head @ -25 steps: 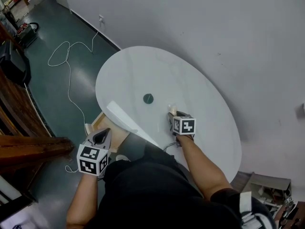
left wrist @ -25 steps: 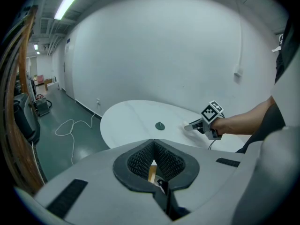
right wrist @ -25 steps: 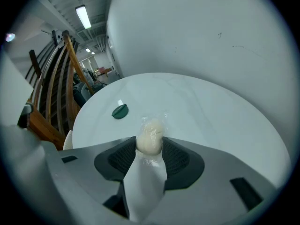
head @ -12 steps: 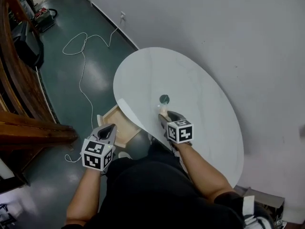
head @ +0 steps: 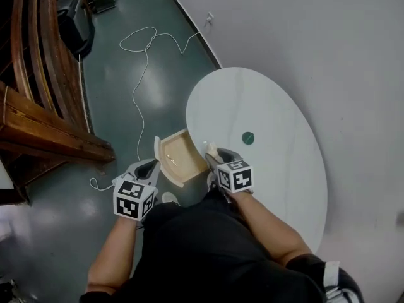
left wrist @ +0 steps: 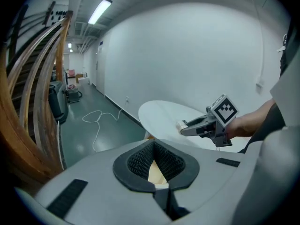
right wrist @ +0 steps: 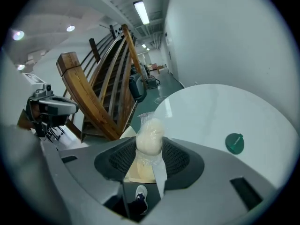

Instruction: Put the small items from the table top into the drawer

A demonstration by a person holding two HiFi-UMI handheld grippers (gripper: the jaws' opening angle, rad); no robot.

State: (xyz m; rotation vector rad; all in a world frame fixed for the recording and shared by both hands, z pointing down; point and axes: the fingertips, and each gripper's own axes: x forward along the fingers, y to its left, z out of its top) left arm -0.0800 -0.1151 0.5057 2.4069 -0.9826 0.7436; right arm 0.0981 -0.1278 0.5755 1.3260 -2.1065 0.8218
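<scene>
In the head view, your right gripper is at the near edge of the table, with a pale wrapped item at its tip. The open drawer lies at its 9 o'clock. A green disc rests on the top at its 2 o'clock. Your left gripper sits at the drawer's 7 o'clock.

The left gripper view shows its jaws pressed together at the tips, with nothing between them. It alone shows the item side-on, poking out ahead of the right gripper.

Only the right gripper view shows that pinch closely: the pads clamp the lower half of a cream lump in clear film. It is probably light, soft and slippery, so grip the bulk gently, not the loose wrap.
</scene>
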